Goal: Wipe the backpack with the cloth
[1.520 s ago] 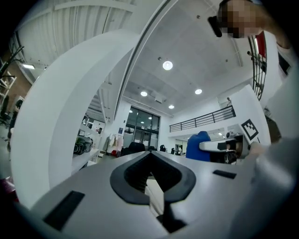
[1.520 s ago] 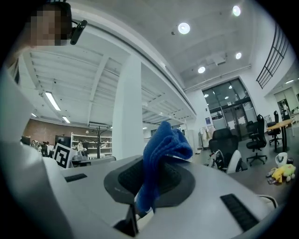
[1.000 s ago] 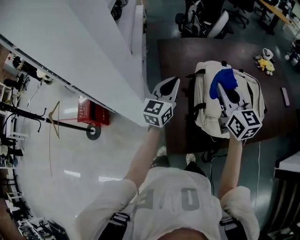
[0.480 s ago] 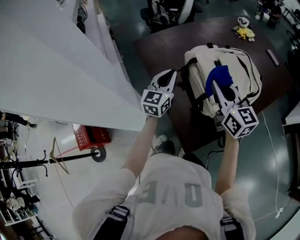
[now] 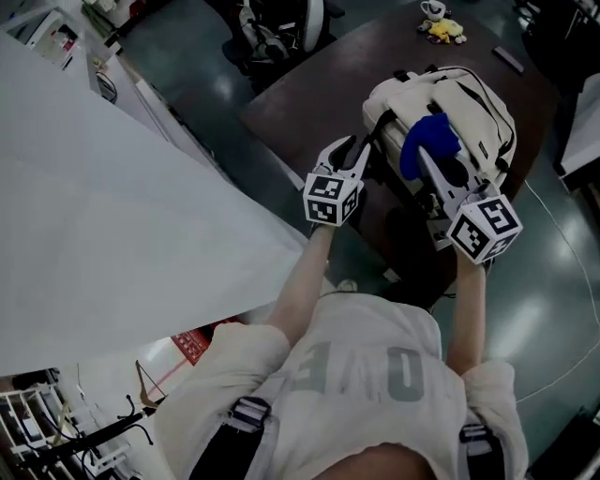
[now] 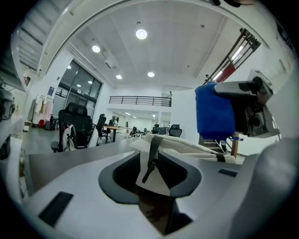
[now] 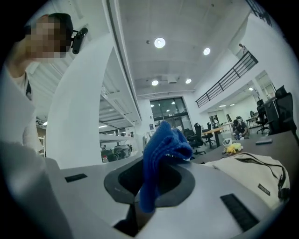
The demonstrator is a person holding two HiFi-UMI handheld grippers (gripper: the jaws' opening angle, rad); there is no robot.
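A cream backpack (image 5: 469,98) with black straps lies on a dark brown table (image 5: 309,94). My right gripper (image 5: 424,159) is over the backpack's top, shut on a blue cloth (image 5: 427,139) that bunches out past its tips. In the right gripper view the cloth (image 7: 159,154) hangs through the jaws, and the backpack (image 7: 247,175) lies low on the right. My left gripper (image 5: 352,155) is just left of the backpack, by its side straps, shut and holding nothing. Its own view shows the backpack (image 6: 187,145) just ahead and the cloth (image 6: 215,109) raised at the right.
A yellow plush toy (image 5: 442,28) and a small dark flat object (image 5: 511,58) lie at the table's far end. Office chairs (image 5: 272,33) stand beyond the table. A big white panel (image 5: 112,216) fills the left. A cable (image 5: 562,225) runs over the floor on the right.
The head view has swung, so the backpack now sits higher and turned. Both grippers keep their places by the backpack; the left one has come closer to its side.
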